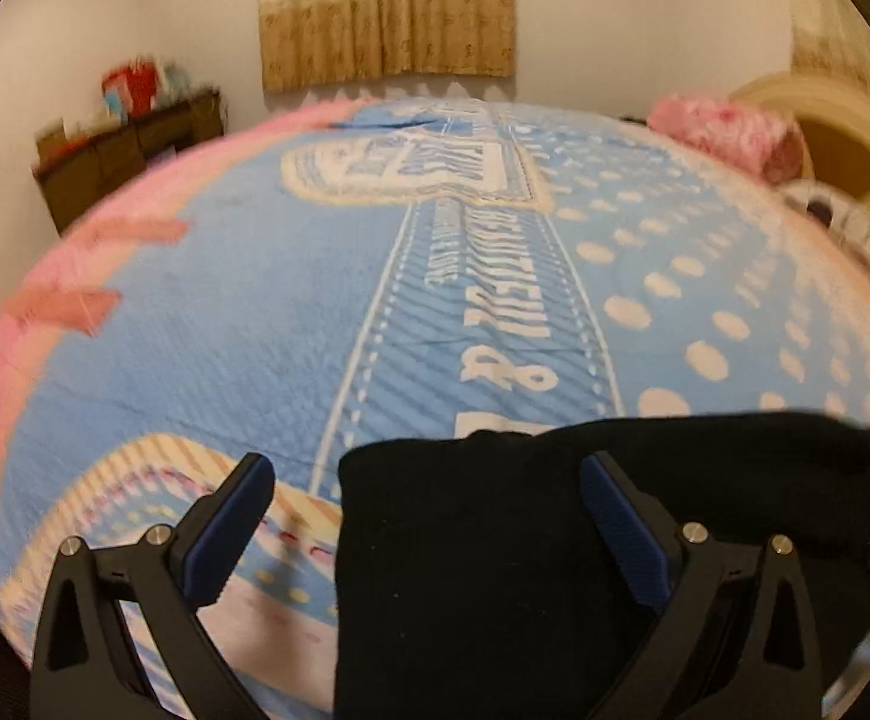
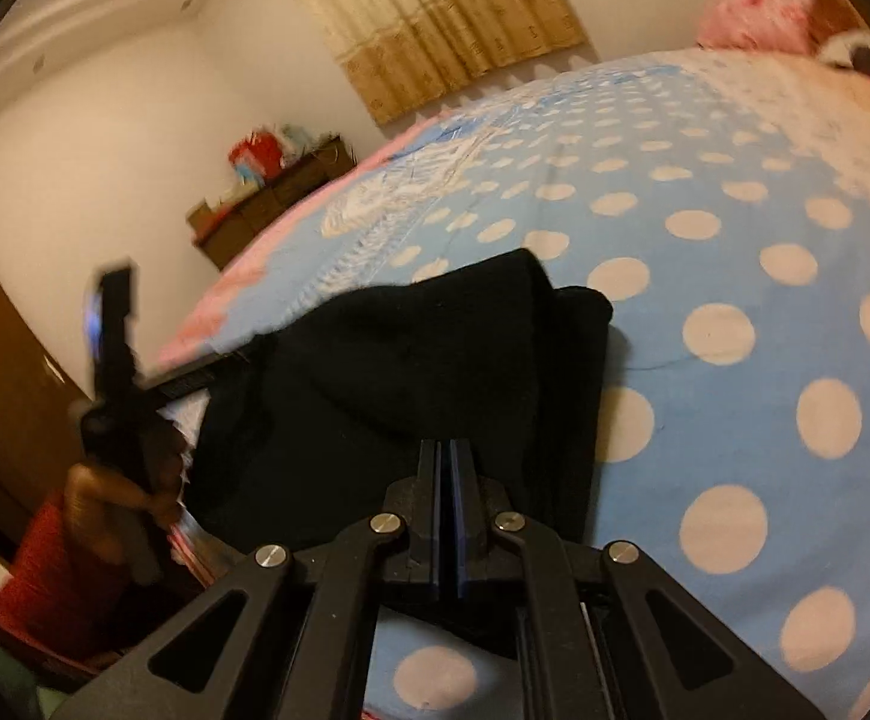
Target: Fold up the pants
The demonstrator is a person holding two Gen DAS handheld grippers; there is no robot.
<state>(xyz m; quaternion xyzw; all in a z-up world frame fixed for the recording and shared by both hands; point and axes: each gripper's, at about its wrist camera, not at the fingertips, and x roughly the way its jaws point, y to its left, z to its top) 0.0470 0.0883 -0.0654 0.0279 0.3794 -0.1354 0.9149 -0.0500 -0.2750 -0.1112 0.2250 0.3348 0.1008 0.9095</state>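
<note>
The black pants (image 1: 495,570) lie folded into a thick, roughly rectangular bundle on the blue dotted blanket (image 1: 195,330), at the blanket's near edge, well apart from the pink pillow (image 1: 729,135) at its far right corner; in the right wrist view the same bundle (image 2: 387,396) sits on the dotted part of the blanket (image 2: 735,240), with its left side reaching the pink border.

The left gripper (image 1: 429,510) stands wide open over the bundle's near left corner; its left finger (image 1: 231,528) hangs over bare blanket just beside the pants, its right finger (image 1: 627,534) is above the black cloth, and whether that pad touches the fabric cannot be told; nothing is pinched between them.

The right gripper (image 2: 448,480) is fully closed, the two blue-lined pads pressed together with no cloth visible between them; its tips lie over the near side of the pants, contact unclear.

In the right wrist view the left gripper's body (image 2: 114,360) appears blurred beside the pants, gripped by a hand (image 2: 135,492) with a red sleeve (image 2: 57,570) below it.
</note>
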